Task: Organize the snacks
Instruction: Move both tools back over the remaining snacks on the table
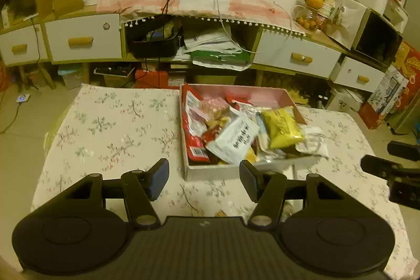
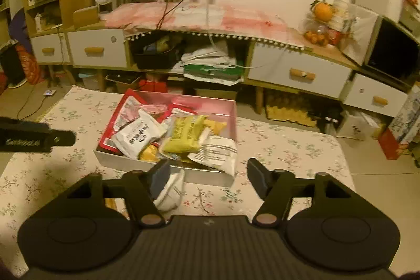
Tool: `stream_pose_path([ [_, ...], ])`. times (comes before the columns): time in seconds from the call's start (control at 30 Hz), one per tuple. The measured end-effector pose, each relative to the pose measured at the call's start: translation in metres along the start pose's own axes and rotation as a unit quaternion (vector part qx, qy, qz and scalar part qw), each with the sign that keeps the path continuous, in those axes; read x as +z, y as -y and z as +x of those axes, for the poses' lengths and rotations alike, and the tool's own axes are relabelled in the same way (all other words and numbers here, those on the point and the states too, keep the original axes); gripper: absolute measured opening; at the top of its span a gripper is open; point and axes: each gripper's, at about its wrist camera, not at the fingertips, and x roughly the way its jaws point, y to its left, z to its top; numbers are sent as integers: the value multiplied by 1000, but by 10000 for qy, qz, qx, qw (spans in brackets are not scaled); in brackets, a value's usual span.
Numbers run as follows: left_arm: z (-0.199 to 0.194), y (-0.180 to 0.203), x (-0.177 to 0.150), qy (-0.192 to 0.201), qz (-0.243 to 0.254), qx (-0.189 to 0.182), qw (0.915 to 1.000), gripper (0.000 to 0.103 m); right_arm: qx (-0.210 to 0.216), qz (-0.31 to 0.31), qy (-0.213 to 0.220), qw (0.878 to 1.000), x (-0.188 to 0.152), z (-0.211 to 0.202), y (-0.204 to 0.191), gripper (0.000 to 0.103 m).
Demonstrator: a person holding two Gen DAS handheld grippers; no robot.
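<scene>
My left tongs (image 1: pixel 204 179) hang over the near part of the floral-cloth tabletop (image 1: pixel 110 122), fingers apart, nothing between them but cloth and the near left corner of the box. Just beyond them sits the shallow pink-lined cardboard box (image 1: pixel 236 92), pushed toward the far edge of the tabletop and heaped with snacks. Red foil packets (image 1: pixel 195 141) lie along its left wall, a white pouch with dark print (image 1: pixel 236 141) in the middle, a yellow crinkled bag (image 1: pixel 282 126) toward the right, and another white printed packet (image 2: pixel 218 152) flops over the near right corner. My right tongs (image 2: pixel 208 177) are apart too, over the near wall of the box, gripping nothing. A small white wrapped snack (image 2: pixel 170 190) lies on the cloth just in front of the box, beside the left finger; I cannot tell whether it touches it.
</scene>
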Motion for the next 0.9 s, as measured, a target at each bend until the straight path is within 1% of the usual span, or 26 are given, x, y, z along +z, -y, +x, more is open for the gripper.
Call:
stream_pose_path([
  [0.07,-4,3,-7,-32,57,-86,9999,65,-35,-20,-16,10000,-3,-1,-1,66],
  [0.2,-7,14,-21,-116,261,-64,9996,68,15,-15,-132,9999,-9,0,-1,70],
  [0.27,-8,18,-28,-185,334,-110,9992,68,11,-20,-185,9998,-12,0,-1,72],
  [0.43,-8,25,-42,-318,489,-183,9981,71,-120,-272,-300,9991,-21,2,-5,74],
  [0.53,-9,27,-48,-366,456,-209,9981,74,-222,-384,-313,9985,-24,4,-7,78],
  [0.6,-9,29,-53,-417,445,-238,9979,80,-226,-399,-351,9983,-25,5,-7,83],
  [0.67,-7,32,-59,-524,507,-251,9970,83,-292,-479,-387,9977,-26,7,-9,91],
  [0.77,-4,35,-67,-658,658,-180,9955,86,-402,-618,-439,9963,-30,10,-10,92],
  [0.83,-4,33,-72,-709,666,-135,9952,88,-415,-668,-454,9959,-32,11,-10,93],
  [0.9,-4,31,-77,-807,611,-243,9946,90,-431,-690,-461,9956,-33,11,-9,94],
])
